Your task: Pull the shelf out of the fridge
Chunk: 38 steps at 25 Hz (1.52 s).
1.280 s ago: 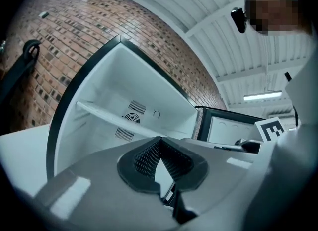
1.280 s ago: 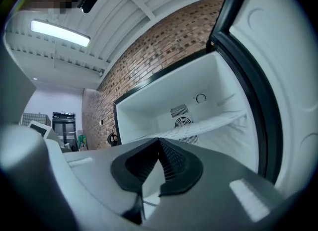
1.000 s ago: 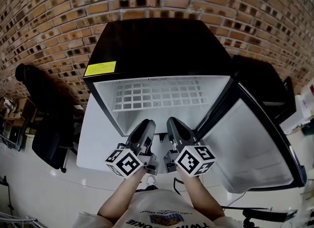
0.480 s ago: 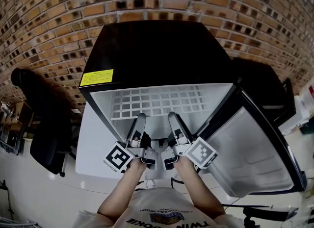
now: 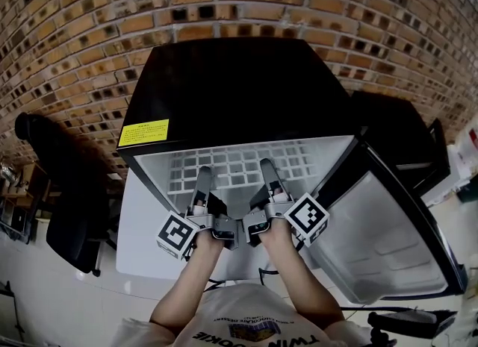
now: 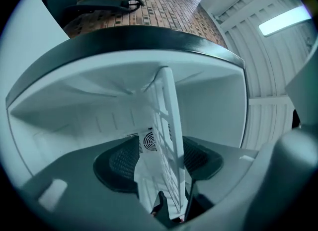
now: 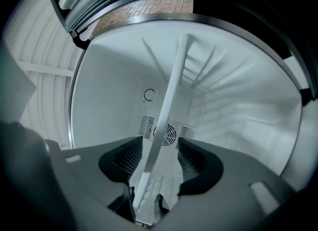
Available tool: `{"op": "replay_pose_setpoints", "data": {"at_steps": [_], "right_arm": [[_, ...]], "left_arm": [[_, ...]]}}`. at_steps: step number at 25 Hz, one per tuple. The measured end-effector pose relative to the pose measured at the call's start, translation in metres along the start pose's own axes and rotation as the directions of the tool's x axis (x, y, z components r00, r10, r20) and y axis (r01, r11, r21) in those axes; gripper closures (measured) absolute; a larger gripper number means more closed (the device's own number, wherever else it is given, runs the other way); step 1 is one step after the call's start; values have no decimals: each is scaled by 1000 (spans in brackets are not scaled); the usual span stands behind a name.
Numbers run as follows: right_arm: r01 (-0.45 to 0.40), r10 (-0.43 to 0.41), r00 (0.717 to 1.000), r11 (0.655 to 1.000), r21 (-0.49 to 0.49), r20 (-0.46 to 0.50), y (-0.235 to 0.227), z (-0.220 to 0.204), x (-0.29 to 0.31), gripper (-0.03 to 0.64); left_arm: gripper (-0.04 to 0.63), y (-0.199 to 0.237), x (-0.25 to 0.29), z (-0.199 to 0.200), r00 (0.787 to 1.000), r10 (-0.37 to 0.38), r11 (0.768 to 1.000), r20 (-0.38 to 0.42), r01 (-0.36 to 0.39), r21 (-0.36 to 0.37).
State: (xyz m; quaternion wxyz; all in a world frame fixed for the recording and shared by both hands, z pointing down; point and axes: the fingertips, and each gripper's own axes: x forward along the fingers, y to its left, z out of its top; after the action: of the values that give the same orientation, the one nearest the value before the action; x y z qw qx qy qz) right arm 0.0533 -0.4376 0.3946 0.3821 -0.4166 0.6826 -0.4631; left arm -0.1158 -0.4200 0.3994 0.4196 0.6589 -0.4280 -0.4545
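Note:
A black mini fridge (image 5: 224, 84) stands open, with a white wire shelf (image 5: 239, 160) inside it. Both grippers reach into the cabinet side by side. My left gripper (image 5: 202, 183) has the shelf's front edge (image 6: 166, 125) running between its jaws, which are opening; the shelf lies close to the right pad (image 6: 201, 159) and a gap shows beside the left pad. My right gripper (image 5: 269, 175) straddles the same edge (image 7: 169, 106), its jaws opening too, with space on both sides of the wire. Neither gripper presses on the shelf.
The fridge door (image 5: 381, 233) hangs open to the right. A yellow sticker (image 5: 143, 133) marks the fridge's top left corner. A black office chair (image 5: 67, 211) stands at the left on the pale floor, and a brick wall (image 5: 75, 32) rises behind.
Both grippers have moved forward from outside the fridge into the cabinet, over the shelf's front edge. Their jaws have spread apart.

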Motion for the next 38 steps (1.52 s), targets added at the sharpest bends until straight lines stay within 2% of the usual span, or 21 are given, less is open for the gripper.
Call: {"op": "replay_pose_setpoints", "data": {"at_steps": [4, 7, 13, 16, 22, 27, 31, 38], "right_arm": [[35, -36, 999, 999, 39, 25, -8, 3, 5, 411], [43, -45, 998, 998, 50, 46, -10, 5, 7, 485], [37, -39, 998, 999, 36, 57, -5, 6, 9, 571], [12, -15, 998, 999, 43, 59, -3, 6, 11, 575], [45, -50, 997, 996, 80, 60, -5, 6, 10, 588], [59, -66, 996, 993, 106, 67, -3, 5, 4, 591], [48, -54, 996, 995, 86, 72, 3, 1, -12, 588], [51, -55, 997, 996, 74, 59, 6, -7, -46, 584]], "left_arm": [[378, 4, 5, 9, 999, 22, 999, 45, -20, -36], [437, 3, 8, 14, 998, 14, 999, 62, -12, -34], [555, -3, 10, 15, 998, 10, 999, 67, -8, -34], [561, -1, 9, 15, 997, 20, 999, 73, -16, -49], [577, 1, 8, 15, 995, 82, 993, 64, -75, -93], [581, -1, 4, 12, 993, 97, 989, 61, -89, -116], [577, -8, -13, 10, 995, 69, 993, 73, -62, -99], [578, -17, -46, -2, 996, 75, 994, 58, -69, -86]]}}
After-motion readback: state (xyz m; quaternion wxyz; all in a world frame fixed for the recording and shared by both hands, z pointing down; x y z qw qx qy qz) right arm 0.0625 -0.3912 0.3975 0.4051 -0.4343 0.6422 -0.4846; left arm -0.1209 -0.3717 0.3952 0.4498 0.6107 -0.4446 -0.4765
